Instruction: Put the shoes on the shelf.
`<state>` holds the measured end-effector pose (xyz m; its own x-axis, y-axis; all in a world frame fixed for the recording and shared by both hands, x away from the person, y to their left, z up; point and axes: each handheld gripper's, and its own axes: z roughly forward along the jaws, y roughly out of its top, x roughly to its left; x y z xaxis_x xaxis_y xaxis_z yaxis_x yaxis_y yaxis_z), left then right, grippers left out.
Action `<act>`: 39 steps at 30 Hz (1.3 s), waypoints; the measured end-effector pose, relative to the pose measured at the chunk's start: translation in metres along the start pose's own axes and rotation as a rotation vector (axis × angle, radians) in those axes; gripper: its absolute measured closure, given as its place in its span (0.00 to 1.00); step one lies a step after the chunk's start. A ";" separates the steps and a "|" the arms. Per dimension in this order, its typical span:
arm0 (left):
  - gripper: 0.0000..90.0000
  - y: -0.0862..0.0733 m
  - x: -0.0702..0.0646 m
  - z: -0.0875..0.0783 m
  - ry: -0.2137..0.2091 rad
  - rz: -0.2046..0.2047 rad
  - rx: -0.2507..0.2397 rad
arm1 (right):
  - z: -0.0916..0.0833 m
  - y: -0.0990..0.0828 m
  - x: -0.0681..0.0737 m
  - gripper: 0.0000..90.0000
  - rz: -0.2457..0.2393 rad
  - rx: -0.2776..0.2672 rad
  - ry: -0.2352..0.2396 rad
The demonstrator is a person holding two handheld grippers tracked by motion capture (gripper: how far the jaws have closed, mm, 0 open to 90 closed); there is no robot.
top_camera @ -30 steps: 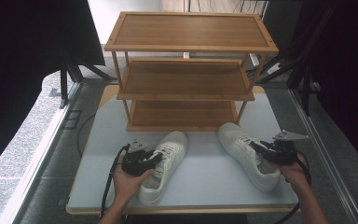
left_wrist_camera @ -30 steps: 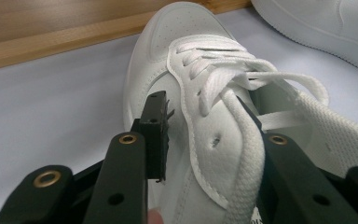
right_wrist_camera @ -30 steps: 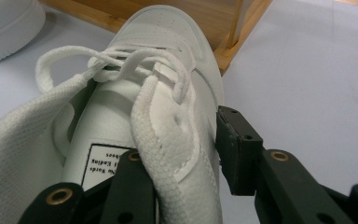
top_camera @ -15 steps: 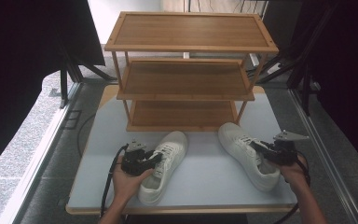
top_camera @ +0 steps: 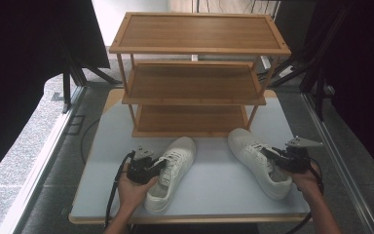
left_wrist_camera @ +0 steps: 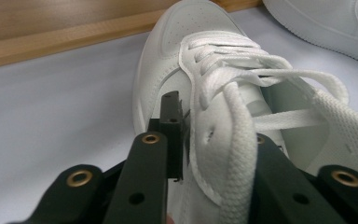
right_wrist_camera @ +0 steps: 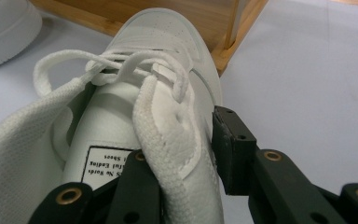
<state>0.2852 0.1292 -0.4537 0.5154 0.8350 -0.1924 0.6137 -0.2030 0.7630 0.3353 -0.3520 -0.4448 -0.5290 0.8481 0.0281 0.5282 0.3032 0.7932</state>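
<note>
- Fingers first: the left gripper (top_camera: 155,166) has its jaws clamped on the side wall of the left shoe (top_camera: 171,171), one black finger (left_wrist_camera: 172,126) outside the upper and the other inside the opening. They've just been closing, with the collar edge between them.
- Same deal on the other side: the right gripper (top_camera: 272,157) pinches the collar of the right shoe (top_camera: 258,161), outer finger (right_wrist_camera: 230,149) pressed on the outside wall, the other tucked inside by the tongue label.
- Both white shoes sit on the pale table (top_camera: 214,185), toes pointing at the wooden rack (top_camera: 195,73), well apart from each other.
- The left shoe's toe is near the rack's bottom shelf; the right shoe's toe is just beside the rack's front right leg (right_wrist_camera: 230,25).
- Laces (left_wrist_camera: 242,60) are loose and floppy on both.
- Each hand (top_camera: 134,190) holds its gripper from the near edge of the table, cable (top_camera: 113,195) trailing off the left one.
</note>
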 end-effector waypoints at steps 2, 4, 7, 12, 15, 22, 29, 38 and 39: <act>0.89 0.000 0.000 0.000 0.003 0.000 -0.004 | 0.000 0.000 0.001 0.80 0.005 -0.002 -0.001; 0.90 0.000 0.000 -0.001 0.003 -0.004 -0.008 | 0.000 0.000 0.001 0.80 0.011 -0.006 -0.004; 0.90 -0.001 0.003 -0.002 -0.014 -0.024 -0.015 | -0.002 0.000 0.004 0.84 -0.004 -0.017 -0.029; 0.90 -0.003 0.009 -0.004 -0.056 -0.068 -0.034 | -0.007 -0.002 0.012 0.87 -0.012 -0.038 -0.068; 0.90 -0.006 0.012 -0.005 -0.079 -0.088 -0.043 | -0.011 -0.003 0.014 0.87 0.018 -0.054 -0.082; 0.90 -0.012 0.016 -0.010 -0.113 -0.113 -0.074 | -0.019 -0.006 0.026 0.87 0.025 -0.085 -0.066; 0.90 -0.009 0.017 -0.024 -0.124 -0.116 -0.098 | -0.025 -0.004 0.037 0.87 0.043 -0.129 -0.065; 0.90 -0.004 0.017 -0.043 -0.147 -0.134 -0.163 | -0.033 0.001 0.051 0.87 0.066 -0.210 -0.038; 0.90 -0.004 0.016 -0.043 -0.147 -0.132 -0.162 | -0.033 0.001 0.054 0.87 0.067 -0.215 -0.032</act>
<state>0.2655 0.1659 -0.4327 0.5261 0.7633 -0.3750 0.5834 -0.0030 0.8122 0.2850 -0.3207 -0.4225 -0.4746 0.8775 0.0684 0.4059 0.1493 0.9016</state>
